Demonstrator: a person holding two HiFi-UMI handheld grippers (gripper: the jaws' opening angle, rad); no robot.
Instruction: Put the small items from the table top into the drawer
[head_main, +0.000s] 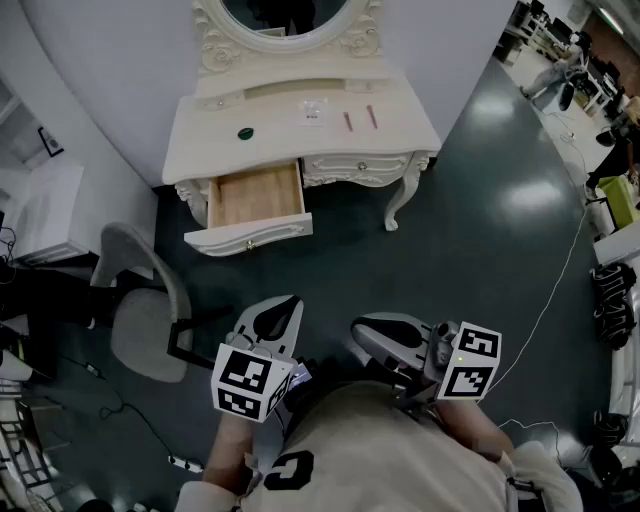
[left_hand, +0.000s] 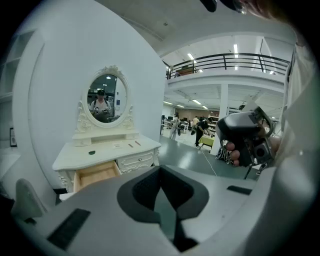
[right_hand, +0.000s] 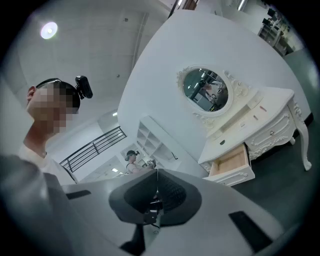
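A cream dressing table (head_main: 210, 125) stands far ahead of me, its left drawer (head_main: 256, 197) pulled open and showing a bare wooden bottom. On the top lie a dark green round item (head_main: 246, 132), a white packet (head_main: 313, 112) and two thin pinkish sticks (head_main: 348, 121). My left gripper (head_main: 292, 301) and right gripper (head_main: 357, 329) are held close to my body, well short of the table, both shut with nothing between the jaws. The left gripper view shows its shut jaws (left_hand: 159, 176), the open drawer (left_hand: 97, 172) beyond them, and the right gripper held in a hand.
A grey chair (head_main: 141, 322) stands on the dark floor left of the drawer. An oval mirror (head_main: 284, 12) rises behind the table top. A white shelf unit (head_main: 40, 210) is at far left, and a thin cable (head_main: 560, 290) runs across the floor on the right.
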